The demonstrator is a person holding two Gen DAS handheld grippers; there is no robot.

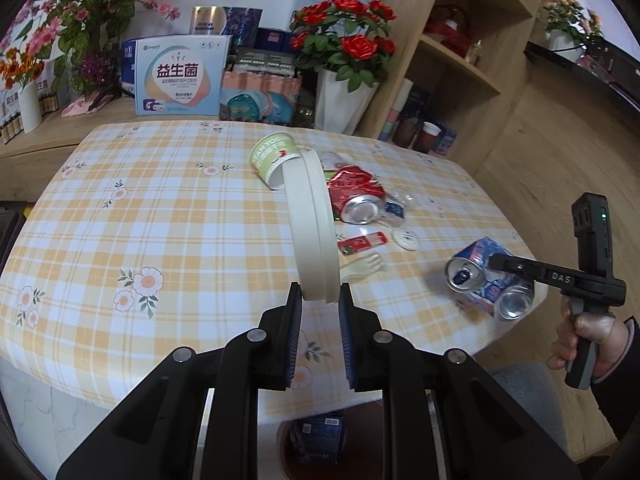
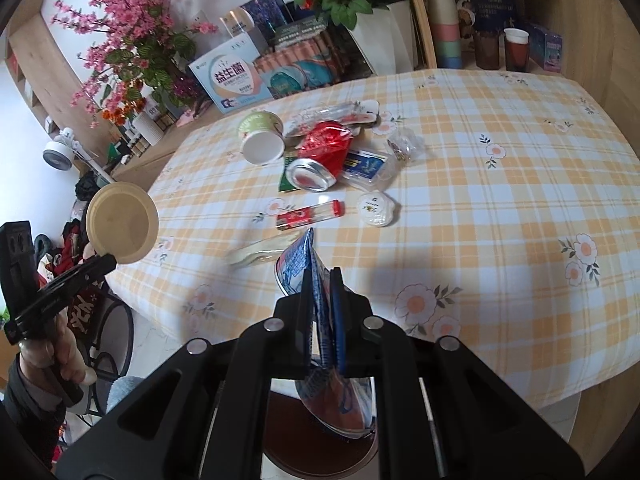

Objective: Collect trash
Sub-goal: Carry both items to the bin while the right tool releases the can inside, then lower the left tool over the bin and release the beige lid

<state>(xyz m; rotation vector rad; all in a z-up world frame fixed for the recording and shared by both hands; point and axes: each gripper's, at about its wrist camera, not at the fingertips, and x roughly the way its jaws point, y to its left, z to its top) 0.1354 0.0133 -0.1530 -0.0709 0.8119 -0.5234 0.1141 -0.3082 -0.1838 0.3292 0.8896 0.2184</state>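
My left gripper [image 1: 320, 300] is shut on the rim of a cream plastic lid [image 1: 312, 224], held edge-on above the table's near edge; the lid also shows in the right wrist view [image 2: 122, 222]. My right gripper [image 2: 320, 280] is shut on a crushed blue can [image 2: 298, 258], which also shows in the left wrist view [image 1: 486, 276]. A bin [image 2: 316, 432] sits below the table edge under the can. On the table lie a crushed red can [image 2: 320, 156], a green paper cup [image 2: 260, 136] on its side, a red wrapper [image 2: 310, 214], a white round lid [image 2: 376, 208] and a plastic fork [image 1: 362, 268].
A checked cloth covers the table [image 2: 500, 200]. Behind it stand boxes [image 1: 180, 76], a vase of red roses [image 1: 344, 96] and pink flowers [image 2: 128, 40]. Wooden shelves [image 1: 472, 40] hold cups at the right. A bin [image 1: 320, 440] with a blue box sits below the left gripper.
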